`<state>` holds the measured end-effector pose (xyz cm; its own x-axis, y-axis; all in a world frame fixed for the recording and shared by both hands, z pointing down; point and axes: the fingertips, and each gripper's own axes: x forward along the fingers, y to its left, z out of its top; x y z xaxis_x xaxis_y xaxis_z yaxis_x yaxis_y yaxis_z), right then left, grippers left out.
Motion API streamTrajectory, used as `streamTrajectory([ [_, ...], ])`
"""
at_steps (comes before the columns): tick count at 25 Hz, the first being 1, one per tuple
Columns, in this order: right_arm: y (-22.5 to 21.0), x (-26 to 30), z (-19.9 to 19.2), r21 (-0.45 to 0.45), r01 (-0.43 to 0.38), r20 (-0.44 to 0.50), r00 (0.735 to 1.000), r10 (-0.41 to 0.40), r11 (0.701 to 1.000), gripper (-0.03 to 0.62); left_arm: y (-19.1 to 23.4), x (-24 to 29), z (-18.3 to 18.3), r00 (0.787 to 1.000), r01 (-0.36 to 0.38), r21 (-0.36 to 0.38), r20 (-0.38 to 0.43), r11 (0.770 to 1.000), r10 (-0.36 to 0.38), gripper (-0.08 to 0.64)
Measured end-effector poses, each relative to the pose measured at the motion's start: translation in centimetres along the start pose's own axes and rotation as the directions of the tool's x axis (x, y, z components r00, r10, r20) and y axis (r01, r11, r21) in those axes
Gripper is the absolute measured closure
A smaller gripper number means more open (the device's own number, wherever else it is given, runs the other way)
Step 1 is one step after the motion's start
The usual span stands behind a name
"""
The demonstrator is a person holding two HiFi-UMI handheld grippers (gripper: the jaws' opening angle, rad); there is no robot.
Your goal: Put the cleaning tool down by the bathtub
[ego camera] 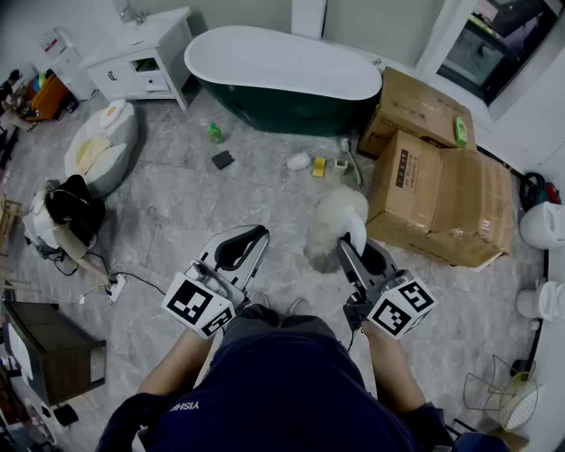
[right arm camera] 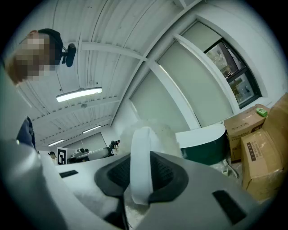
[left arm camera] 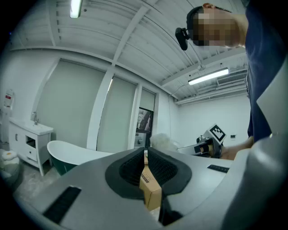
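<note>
Bathroom, freestanding green bathtub (ego camera: 291, 110), white vanity (ego camera: 146, 55) with tap (ego camera: 131, 13), cardboard boxes (ego camera: 437, 199) on grey tiled floor (ego camera: 221, 203)

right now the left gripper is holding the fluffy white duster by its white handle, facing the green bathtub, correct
No: it is the right gripper that holds the fluffy white duster by its white handle, facing the green bathtub. The right gripper view shows it.
</note>
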<state>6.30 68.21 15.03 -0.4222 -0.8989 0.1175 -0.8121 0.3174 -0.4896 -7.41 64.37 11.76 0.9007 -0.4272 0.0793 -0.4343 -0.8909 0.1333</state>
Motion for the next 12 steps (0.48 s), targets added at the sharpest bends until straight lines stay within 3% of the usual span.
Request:
streamTrajectory([
  [12,-1.1,-1.1,0.4,-0.004,-0.010,0.011,1.000,0.010,1.000,0.503,-0.7,-0.2,-0.7,0.999,-0.047,0.003,-0.016,0.999,0.047,0.512],
])
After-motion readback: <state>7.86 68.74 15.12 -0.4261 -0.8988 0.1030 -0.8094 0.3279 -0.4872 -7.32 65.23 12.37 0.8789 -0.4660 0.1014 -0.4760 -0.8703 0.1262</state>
